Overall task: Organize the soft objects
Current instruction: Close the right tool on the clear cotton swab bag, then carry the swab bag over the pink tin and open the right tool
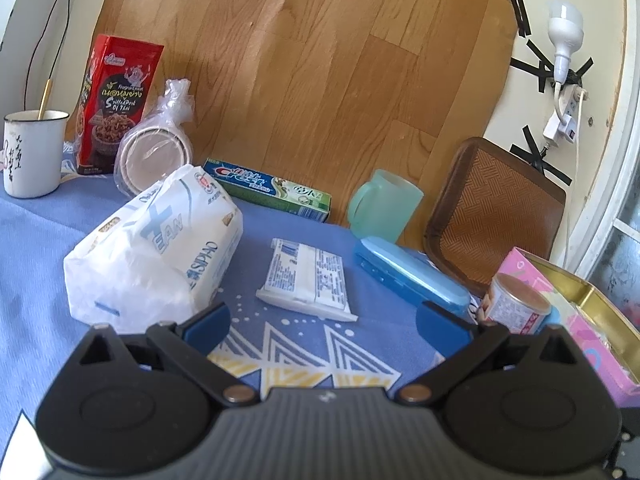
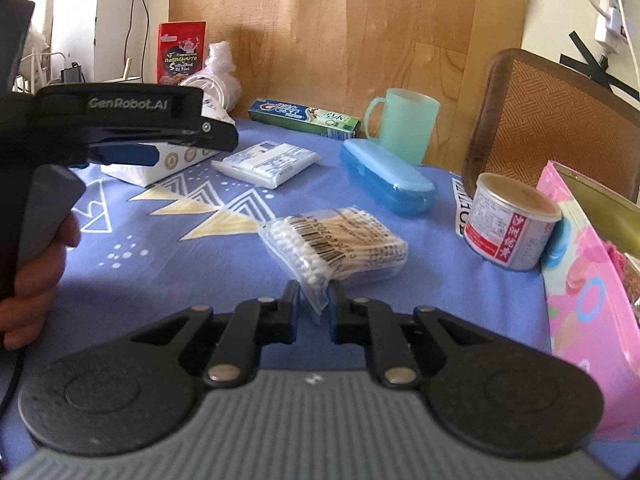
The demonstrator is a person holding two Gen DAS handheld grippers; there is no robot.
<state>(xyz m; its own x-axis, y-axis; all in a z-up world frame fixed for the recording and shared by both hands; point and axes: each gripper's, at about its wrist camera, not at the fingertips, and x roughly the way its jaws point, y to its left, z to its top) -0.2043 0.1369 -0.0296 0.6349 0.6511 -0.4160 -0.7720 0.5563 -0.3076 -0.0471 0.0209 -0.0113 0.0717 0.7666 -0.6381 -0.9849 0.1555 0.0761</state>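
Observation:
My right gripper [image 2: 314,292] is shut on the near corner of a clear bag of cotton swabs [image 2: 336,246], which lies on the blue cloth. My left gripper [image 1: 322,318] is open and empty, low over the cloth, just short of a small white tissue packet [image 1: 306,278]. A large white pack of tissues [image 1: 156,246] lies left of it, close to the left finger. In the right wrist view the left gripper [image 2: 132,136] shows from the side at the far left, with the small packet [image 2: 266,162] beyond it.
A blue case [image 1: 412,274], green cup [image 1: 384,206], toothpaste box [image 1: 268,190], red snack box [image 1: 116,104], white mug [image 1: 34,152] and bagged bowls [image 1: 154,156] stand around. A tin can [image 2: 514,226] and pink box [image 2: 588,280] are right. A woven tray [image 1: 496,212] leans behind.

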